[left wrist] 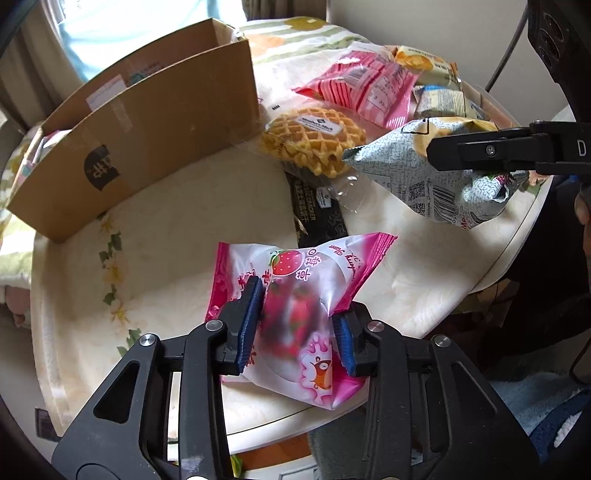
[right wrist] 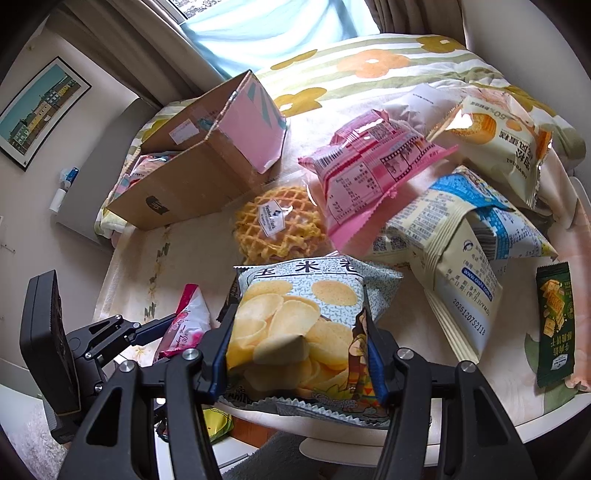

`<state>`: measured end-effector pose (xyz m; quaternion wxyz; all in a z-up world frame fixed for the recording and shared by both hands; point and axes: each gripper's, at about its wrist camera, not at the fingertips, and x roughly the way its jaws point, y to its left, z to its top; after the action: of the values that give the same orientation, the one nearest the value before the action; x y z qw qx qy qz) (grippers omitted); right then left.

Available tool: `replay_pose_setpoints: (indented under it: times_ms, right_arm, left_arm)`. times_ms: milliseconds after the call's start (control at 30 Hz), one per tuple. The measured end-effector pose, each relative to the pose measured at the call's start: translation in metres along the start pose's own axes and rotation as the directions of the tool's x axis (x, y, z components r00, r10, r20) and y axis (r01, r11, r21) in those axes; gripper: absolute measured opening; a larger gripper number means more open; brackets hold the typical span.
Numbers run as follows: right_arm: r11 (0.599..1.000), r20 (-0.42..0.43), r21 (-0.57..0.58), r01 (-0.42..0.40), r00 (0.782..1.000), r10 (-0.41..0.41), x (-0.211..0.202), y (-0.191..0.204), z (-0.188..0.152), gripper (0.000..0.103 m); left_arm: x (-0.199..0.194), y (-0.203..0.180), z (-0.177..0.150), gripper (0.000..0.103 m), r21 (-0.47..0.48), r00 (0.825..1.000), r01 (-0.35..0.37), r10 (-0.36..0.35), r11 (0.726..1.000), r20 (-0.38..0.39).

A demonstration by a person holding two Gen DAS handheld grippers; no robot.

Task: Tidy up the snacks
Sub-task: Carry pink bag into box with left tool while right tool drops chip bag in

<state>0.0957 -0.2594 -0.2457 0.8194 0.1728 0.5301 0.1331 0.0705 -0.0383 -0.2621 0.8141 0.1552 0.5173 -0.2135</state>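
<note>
Pink strawberry packet (left wrist: 295,295) between jaws (clamped), chip bag (right wrist: 299,325) likewise

A home bedroom: floral bedding (right wrist: 369,62), curtained window (right wrist: 258,33), and framed picture (right wrist: 40,110) on the wall.

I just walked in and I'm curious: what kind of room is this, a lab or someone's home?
Most likely a home, probably a bedroom: a flowered quilt lies behind the small round table, a curtained window lets in daylight, and a framed picture hangs on the wall.
</note>
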Motion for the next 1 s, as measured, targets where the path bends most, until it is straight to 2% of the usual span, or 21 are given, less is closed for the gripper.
replay_pose_setpoints:
  times_ms: [200,433,733,867,1000]
  right_arm:
    - [1.000,0.026,-0.021,0.000,1.000,0.001,-0.012,0.011,0.008,0.054]
    - [0.997,0.081,-0.073,-0.011,0.997,0.017,-0.036,0.041,0.030,0.054]
    - [0.991,0.181,-0.129,-0.020,0.983,0.043,-0.060,0.095,0.078,0.054]
    - [0.991,0.217,-0.132,-0.020,0.975,0.049,-0.057,0.117,0.105,0.054]
    - [0.992,0.236,-0.129,-0.012,0.971,0.043,-0.044,0.137,0.130,0.054]
  left_arm:
    - [-0.016,0.007,0.008,0.033,-0.033,0.999,-0.016,0.018,0.999,0.043]
    - [-0.054,0.028,0.031,0.033,-0.097,0.992,-0.037,0.049,0.995,0.120]
    - [-0.112,0.086,0.079,0.033,-0.112,0.962,-0.075,0.101,0.991,0.255]
    - [-0.124,0.120,0.105,0.033,-0.108,0.948,-0.083,0.112,0.991,0.298]
    - [-0.120,0.157,0.132,0.033,-0.098,0.946,-0.074,0.101,0.992,0.309]
